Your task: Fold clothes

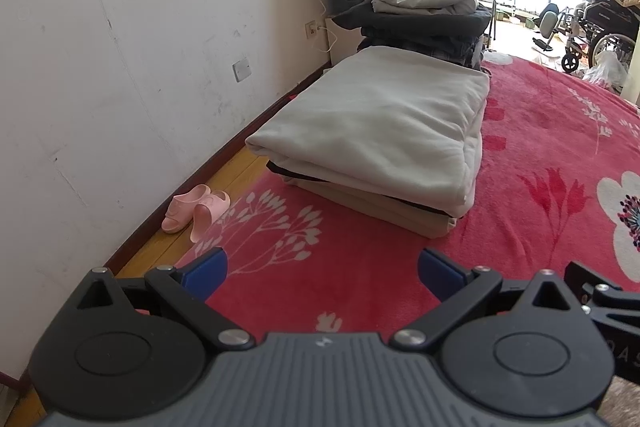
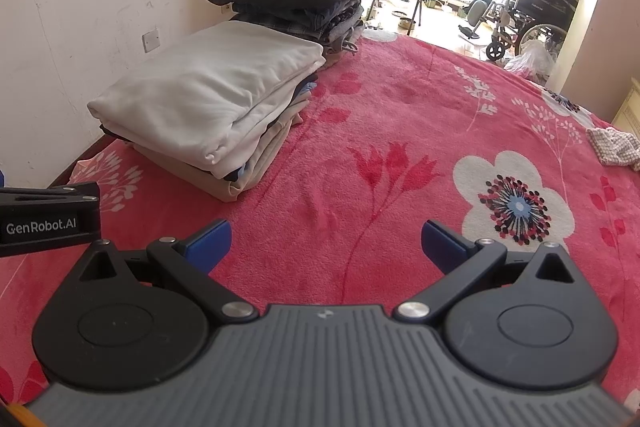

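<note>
Left gripper (image 1: 322,277) spread wide, holding nothing, blue fingertips (image 1: 206,273) above the red flowered blanket (image 1: 540,147) near its left edge. Right gripper (image 2: 326,247) also spread wide and empty, just beside the left one, over the near middle of the blanket.

2 stacks of folded clothes along the left edge of the blanket, beside the wall (image 1: 120,47). Nearer stack (image 1: 372,139): pale grey-white garment on top, beige and dark layers under it. Farther stack (image 1: 424,19), touching the nearer one at its back: dark clothes below, a light crumpled garment on top.

A small checked cloth (image 2: 614,147) at the right edge of the blanket, unfolded, well apart from both stacks.

Pink slippers (image 1: 196,211) on the wooden floor between wall and blanket. Wheelchair (image 2: 532,23) in the bright room beyond the far edge.
</note>
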The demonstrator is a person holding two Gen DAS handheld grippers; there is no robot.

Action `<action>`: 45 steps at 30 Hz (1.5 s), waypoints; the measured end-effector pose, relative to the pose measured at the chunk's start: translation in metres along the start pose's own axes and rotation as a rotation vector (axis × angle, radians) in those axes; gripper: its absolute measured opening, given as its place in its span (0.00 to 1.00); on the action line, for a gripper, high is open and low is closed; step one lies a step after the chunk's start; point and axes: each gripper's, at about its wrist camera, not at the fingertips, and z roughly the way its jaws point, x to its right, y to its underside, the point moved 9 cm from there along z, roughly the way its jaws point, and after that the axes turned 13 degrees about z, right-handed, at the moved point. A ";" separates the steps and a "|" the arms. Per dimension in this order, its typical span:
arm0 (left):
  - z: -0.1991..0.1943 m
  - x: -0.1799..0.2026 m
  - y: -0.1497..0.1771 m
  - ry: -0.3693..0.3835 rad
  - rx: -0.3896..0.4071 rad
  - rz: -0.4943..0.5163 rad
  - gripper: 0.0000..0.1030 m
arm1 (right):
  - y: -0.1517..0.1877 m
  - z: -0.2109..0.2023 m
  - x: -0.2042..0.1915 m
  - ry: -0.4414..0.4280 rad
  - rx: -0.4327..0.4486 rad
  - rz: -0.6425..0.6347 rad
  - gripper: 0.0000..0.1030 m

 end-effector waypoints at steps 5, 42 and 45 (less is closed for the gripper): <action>0.000 0.000 0.000 0.002 -0.002 -0.001 0.99 | 0.000 0.000 -0.001 0.000 -0.002 0.000 0.99; 0.000 0.003 0.003 0.007 -0.008 0.001 0.99 | 0.002 0.001 0.000 0.001 -0.005 0.001 0.99; 0.001 0.003 0.003 0.006 -0.009 0.001 0.99 | 0.001 0.001 0.000 0.002 -0.004 0.002 0.99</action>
